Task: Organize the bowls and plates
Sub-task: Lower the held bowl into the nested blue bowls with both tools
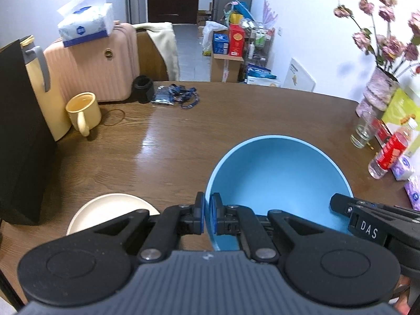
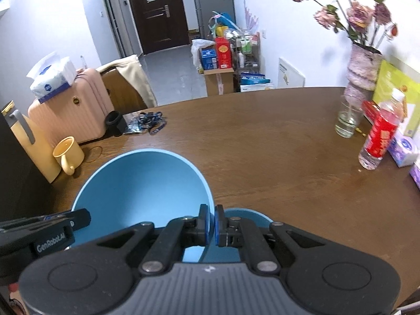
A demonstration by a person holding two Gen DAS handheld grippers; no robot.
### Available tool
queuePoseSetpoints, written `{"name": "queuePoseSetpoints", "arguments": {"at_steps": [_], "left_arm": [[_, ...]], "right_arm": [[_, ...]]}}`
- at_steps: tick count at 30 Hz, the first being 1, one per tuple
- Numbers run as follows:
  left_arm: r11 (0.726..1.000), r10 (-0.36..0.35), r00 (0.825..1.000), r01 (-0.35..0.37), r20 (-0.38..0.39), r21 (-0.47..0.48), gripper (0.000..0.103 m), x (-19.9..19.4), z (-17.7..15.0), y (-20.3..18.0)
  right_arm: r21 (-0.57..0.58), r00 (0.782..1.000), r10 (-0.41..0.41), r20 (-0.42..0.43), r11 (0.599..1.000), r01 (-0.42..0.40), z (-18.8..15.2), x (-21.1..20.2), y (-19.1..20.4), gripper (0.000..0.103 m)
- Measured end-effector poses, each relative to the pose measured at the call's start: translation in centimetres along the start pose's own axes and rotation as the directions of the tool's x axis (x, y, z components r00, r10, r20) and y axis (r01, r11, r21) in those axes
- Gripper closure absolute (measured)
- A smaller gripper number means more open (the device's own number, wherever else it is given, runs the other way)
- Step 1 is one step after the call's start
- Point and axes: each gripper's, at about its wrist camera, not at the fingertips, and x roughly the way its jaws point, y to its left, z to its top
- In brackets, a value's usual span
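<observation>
blue bowl: big blue bowl (image 1: 278, 181), held up off the table (image 1: 168, 141) near its front edge, tilted so the inside faces both cameras
left claw: left claw (image 1: 208, 214) clenched on the bowl's left rim, one pad inside the wall, one outside
right claw: right claw (image 2: 212, 223) clenched on the bowl's right rim, same pinch; the two claws sit on opposite sides, so the load is shared and neither is nearer
cream plate: cream plate (image 1: 110, 210) flat on the table by the front edge, just left of the left claw, lower than the bowl
second blue dish: second blue dish (image 2: 252, 216) partly hidden under the right claw; plate or bowl, can't tell
key relation: whichever spot gets the bowl lies below it, to one side; probably a level lowering, both claws together
risk: thin rim grips; uneven motion could twist the bowl
yellow mug: yellow mug (image 1: 84, 111) toward the table's far left, well apart
</observation>
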Motion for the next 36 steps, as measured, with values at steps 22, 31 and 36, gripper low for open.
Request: {"name": "queuePoseSetpoints", "arguments": {"at_steps": [22, 31, 36], "left_arm": [[0.997, -0.053, 0.994, 0.059, -0.1, 0.055, 0.097, 5.9, -4.1, -6.9], [0.998, -0.041, 0.992, 0.047, -0.117, 0.048, 0.097, 7.6, -4.6, -6.8], [0.998, -0.038, 0.993, 0.044, -0.114, 0.051, 0.097, 8.0, -4.8, -6.8]], "right_arm": [[0.076, 0.997, -0.059, -0.055, 0.995, 0.064, -3.9, 3.3, -8.5, 0.099], [0.036, 0.996, -0.068, -0.051, 0.997, 0.07, -4.6, 5.0, -8.2, 0.099], [0.019, 0.996, -0.075, -0.046, 0.997, 0.076, -4.8, 5.4, -8.1, 0.099]]}}
